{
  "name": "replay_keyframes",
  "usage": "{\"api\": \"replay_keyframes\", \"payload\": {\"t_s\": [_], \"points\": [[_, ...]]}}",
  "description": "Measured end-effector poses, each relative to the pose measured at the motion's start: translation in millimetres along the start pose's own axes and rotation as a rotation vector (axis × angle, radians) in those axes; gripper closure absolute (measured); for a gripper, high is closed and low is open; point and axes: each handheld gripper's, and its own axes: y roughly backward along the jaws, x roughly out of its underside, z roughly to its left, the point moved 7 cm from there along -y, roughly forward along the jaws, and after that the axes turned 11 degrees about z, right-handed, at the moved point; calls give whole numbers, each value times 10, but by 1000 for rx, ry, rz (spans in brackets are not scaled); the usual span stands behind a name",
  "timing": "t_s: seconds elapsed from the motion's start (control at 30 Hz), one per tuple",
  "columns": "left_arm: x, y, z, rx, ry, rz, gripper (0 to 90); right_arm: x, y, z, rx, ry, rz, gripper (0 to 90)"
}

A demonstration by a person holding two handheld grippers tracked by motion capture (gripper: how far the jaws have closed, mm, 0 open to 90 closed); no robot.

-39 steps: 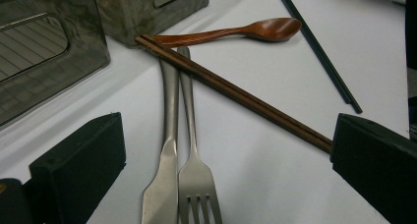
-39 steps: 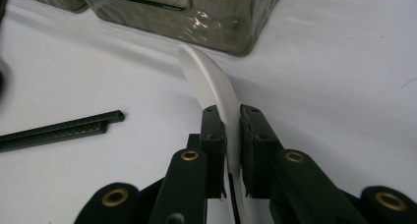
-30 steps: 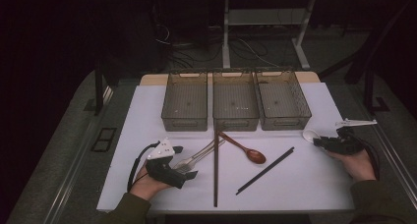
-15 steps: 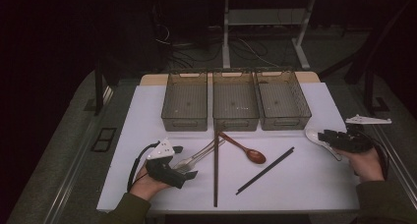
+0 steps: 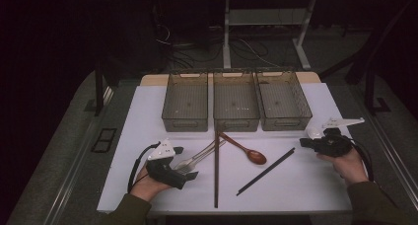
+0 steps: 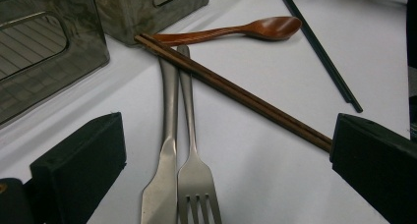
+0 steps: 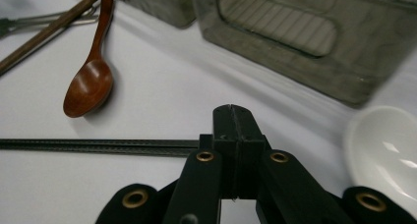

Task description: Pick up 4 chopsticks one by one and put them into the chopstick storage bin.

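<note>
My left gripper (image 5: 187, 162) (image 6: 226, 175) rests open on the white table near the front left. Its jaws straddle a steel knife (image 6: 164, 184) and fork (image 6: 194, 180) lying side by side. Brown wooden chopsticks (image 5: 216, 170) (image 6: 236, 94) cross over their handles, and a wooden spoon (image 5: 248, 151) (image 6: 231, 32) lies beyond. At the right, my right gripper (image 5: 303, 142) (image 7: 235, 130) points left; its jaws have just been closing and now stand shut with nothing between them. Black chopsticks (image 5: 266, 171) (image 7: 98, 146) lie just past its tips. A white spoon (image 5: 314, 132) (image 7: 388, 155) sits beside it.
Three smoky see-through bins (image 5: 185, 122) (image 5: 235, 122) (image 5: 286, 122) stand in a row at the back of the white sheet. The right bin's wall (image 7: 285, 42) is close ahead of my right gripper. Dark floor, cables and table legs lie beyond.
The right hand drifted a little to the right, then came back left toward the black chopsticks and the white spoon. The left hand and the cutlery have stayed put.
</note>
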Motion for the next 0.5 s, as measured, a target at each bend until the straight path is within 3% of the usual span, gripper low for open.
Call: {"api": "replay_keyframes", "payload": {"t_s": [0.27, 0.5], "points": [[1, -4, -1, 0, -1, 3, 0, -89, -273, 131, 14, 56, 77, 892], [2, 0, -2, 1, -1, 2, 0, -88, -399, 140, 32, 79, 125, 892]]}}
